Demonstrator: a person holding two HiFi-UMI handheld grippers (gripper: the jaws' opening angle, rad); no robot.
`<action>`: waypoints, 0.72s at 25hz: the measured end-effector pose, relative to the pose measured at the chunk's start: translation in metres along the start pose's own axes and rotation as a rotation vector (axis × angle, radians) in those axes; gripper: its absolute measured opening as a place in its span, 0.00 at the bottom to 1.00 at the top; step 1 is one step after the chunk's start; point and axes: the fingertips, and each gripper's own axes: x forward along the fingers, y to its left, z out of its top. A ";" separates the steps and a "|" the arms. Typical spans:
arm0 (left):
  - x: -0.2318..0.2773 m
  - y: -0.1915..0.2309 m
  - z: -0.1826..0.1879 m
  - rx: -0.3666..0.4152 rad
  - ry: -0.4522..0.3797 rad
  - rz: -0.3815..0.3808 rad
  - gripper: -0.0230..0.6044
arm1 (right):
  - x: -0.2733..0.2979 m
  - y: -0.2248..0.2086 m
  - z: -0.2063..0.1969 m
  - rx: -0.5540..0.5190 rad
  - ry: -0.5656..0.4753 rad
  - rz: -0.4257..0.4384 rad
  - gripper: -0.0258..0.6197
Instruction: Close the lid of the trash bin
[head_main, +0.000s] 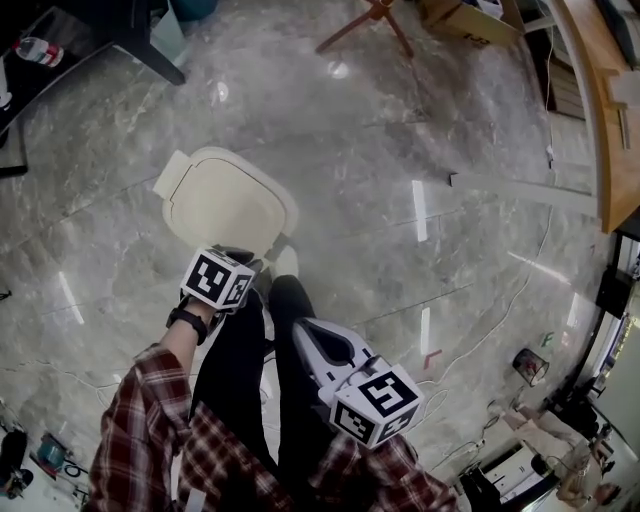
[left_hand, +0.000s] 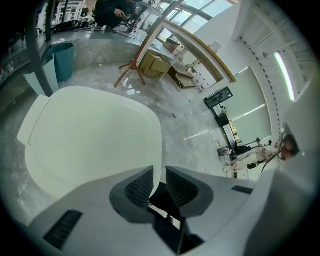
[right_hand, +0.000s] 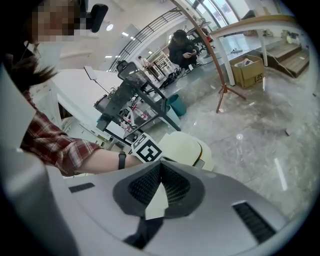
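Grey polished marble floor (head_main: 400, 130) w/ light glare streaks; a cardboard box (head_main: 465, 20) and the legs of a wooden stand (head_main: 375, 15) at the far edge; a cream plastic trash bin (right_hand: 202, 159) stands on the floor just in front of the person's legs, its lid (head_main: 225, 200) a broad rounded panel seen from above.

Lid looks like thin moulded plastic: prob. light, fairly stiff, smooth and a bit slippery, hinged at the far side; not fragile, though it could clack if dropped. Best hold, by my reading, is the near rim, opp. the hinge, where a small push gives most leverage.

Left gripper (left_hand: 159, 180) is reached forward and down at that near rim; its jaws stand a narrow gap apart w/ the lid's edge running down between the pads, apparently pinched. Left forearm extended, plaid sleeve (head_main: 140, 420) pushed back, dark wristband (head_main: 188, 320) showing. From the right gripper view the lid sits low over the bin; can't tell if it is fully seated.

Right gripper (right_hand: 160, 167) hangs back beside the right leg, aimed toward the bin; jaw tips pressed together, nothing held.
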 end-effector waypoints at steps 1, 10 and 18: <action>0.004 0.002 -0.001 0.002 0.006 0.007 0.17 | 0.002 -0.001 -0.001 0.004 0.002 0.001 0.06; 0.019 0.009 -0.004 0.002 0.031 0.077 0.17 | 0.007 0.000 -0.008 0.027 0.028 0.035 0.06; 0.024 0.015 -0.005 0.004 0.070 0.110 0.15 | 0.008 -0.002 -0.012 0.044 0.039 0.046 0.06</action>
